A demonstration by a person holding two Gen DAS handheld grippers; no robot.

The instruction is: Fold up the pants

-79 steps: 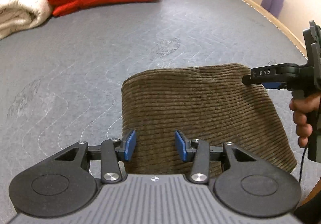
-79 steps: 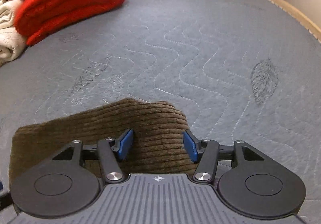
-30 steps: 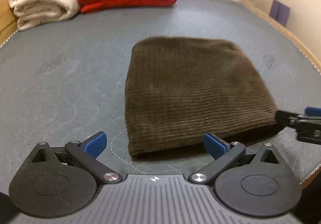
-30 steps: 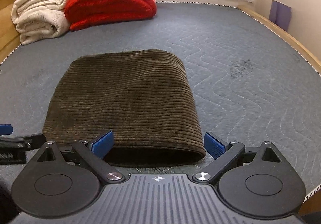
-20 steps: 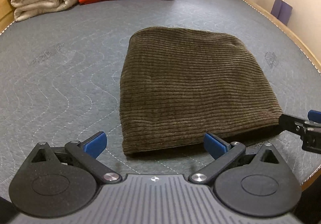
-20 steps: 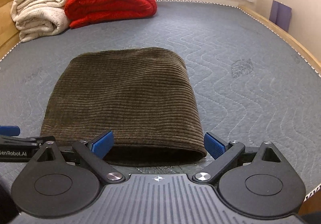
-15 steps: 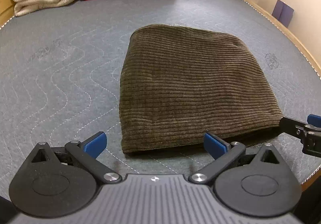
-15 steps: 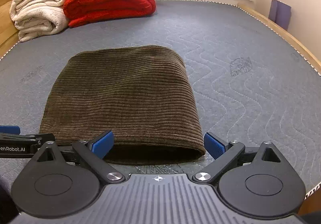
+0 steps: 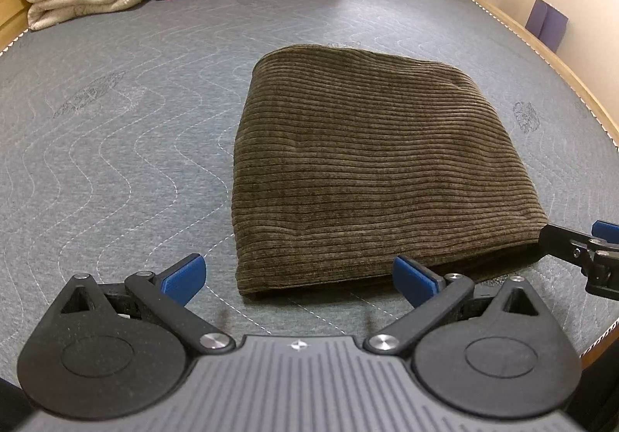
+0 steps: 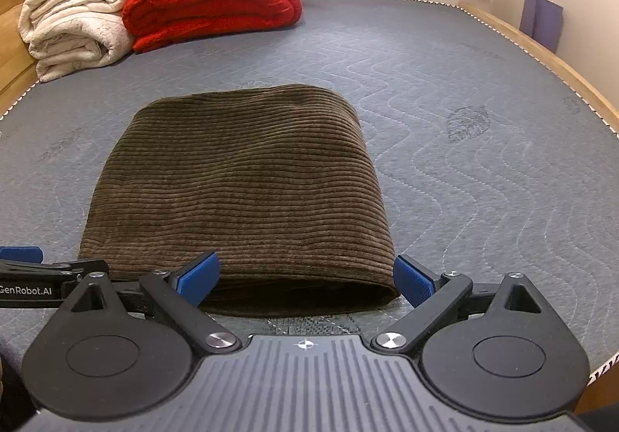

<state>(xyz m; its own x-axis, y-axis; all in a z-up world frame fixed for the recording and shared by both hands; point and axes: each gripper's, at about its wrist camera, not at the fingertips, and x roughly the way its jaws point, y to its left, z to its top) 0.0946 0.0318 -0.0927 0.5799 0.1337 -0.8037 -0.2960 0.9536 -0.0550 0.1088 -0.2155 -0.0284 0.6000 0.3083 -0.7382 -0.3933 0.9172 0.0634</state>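
pants [image 9: 371, 176]: brown corduroy, folded into a squat rectangle, lying flat mid-mattress; far edge rounded (that's the fold), near edge shows stacked layers w/ a dark gap.
mattress [image 9: 116, 130]: grey quilted, bare round the bundle, so it has room to lie flat.
left gripper [image 9: 298, 277]: jaws spread wide, nothing btwn them. Near-left corner of pants sits at its 12 o'clock, just ahead of the blue pads, not touching.
right gripper [image 10: 305, 277]: also wide, empty. Near-right corner of pants at 12, dark open edge showing btwn the pads; contact can't be told, looks just clear.
why both sit so: each is at one near corner, probably bc those were the corners handled for the fold; wide jaws = cloth is free.
other gripper seen: left view has right gripper's tip at 3 o'clock by the pants corner; right view has left one at 9.
blankets: red blanket [image 10: 209, 2] + cream blanket [image 10: 73, 29] stacked at 11 o'clock far end, well apart from the pants.
progress: judging by shape, fold looks done or nearly; maybe one more halving if a smaller bundle is wanted.
risk: thick cord may spring open at the near edge.
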